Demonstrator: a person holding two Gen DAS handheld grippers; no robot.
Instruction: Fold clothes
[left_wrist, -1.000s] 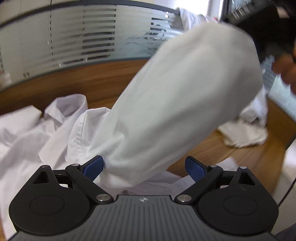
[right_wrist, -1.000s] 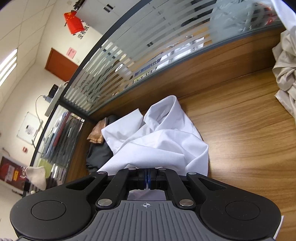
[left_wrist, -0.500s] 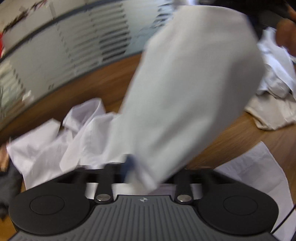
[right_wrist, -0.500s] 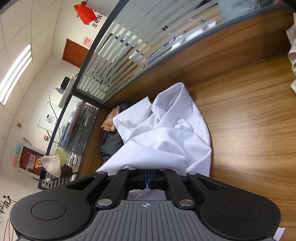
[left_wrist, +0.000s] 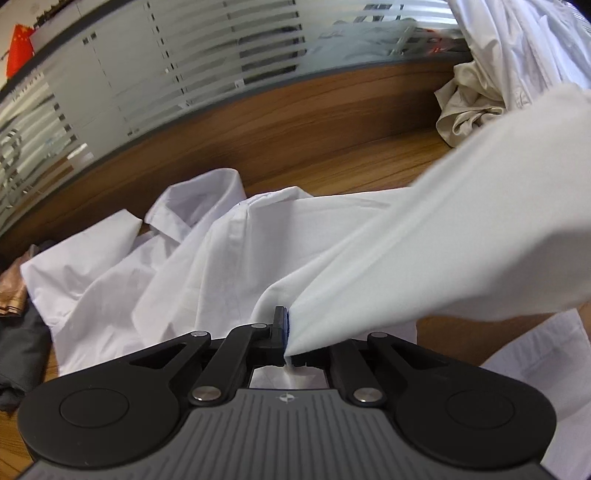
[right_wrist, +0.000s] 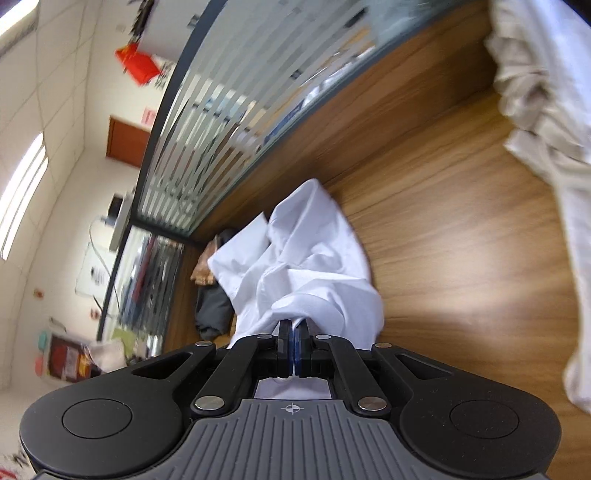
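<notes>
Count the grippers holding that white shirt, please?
2. The left gripper pinches the white shirt by its sleeve; the right gripper clamps another fold of it.

Both grippers are black, with ribbed grey housings, silver screws and blue-padded fingers (right_wrist: 295, 341).

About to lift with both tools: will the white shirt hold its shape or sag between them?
Probably sag. The white shirt lies crumpled in soft folds on the wooden table, so it looks floppy. The sleeve stretch from the left tool looks thin and light. The right tool pinches little cloth, which might slip.
</notes>
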